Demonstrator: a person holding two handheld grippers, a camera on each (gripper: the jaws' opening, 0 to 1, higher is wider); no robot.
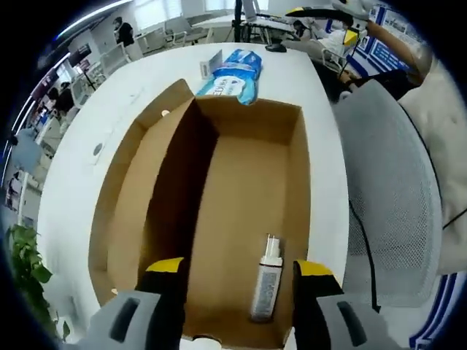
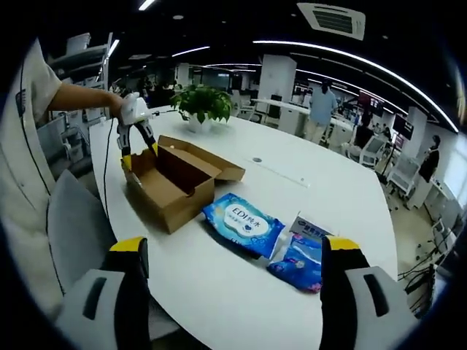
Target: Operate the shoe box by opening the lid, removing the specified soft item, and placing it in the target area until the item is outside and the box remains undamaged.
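Note:
The brown cardboard shoe box [image 1: 292, 168] stands open on the white table, its lid [image 1: 124, 189] folded out to the left. A small white and grey tube [image 1: 267, 281] lies on the box floor near the front. My left gripper [image 1: 237, 273] hovers open over the box, its yellow-tipped jaws either side of the tube. In the right gripper view the box [image 2: 171, 186] sits far left with the left gripper [image 2: 137, 149] above it. A blue wipes pack [image 2: 242, 222] lies beside the box, also seen past the box's far end as the wipes pack [image 1: 233, 74]. My right gripper [image 2: 233, 251] stands open above the table.
A second blue pouch [image 2: 303, 264] and a small white packet [image 2: 312, 227] lie right of the wipes. A grey mesh chair [image 1: 394, 197] stands by the table edge. A potted plant [image 2: 204, 106] sits at the table's far end. People stand in the background.

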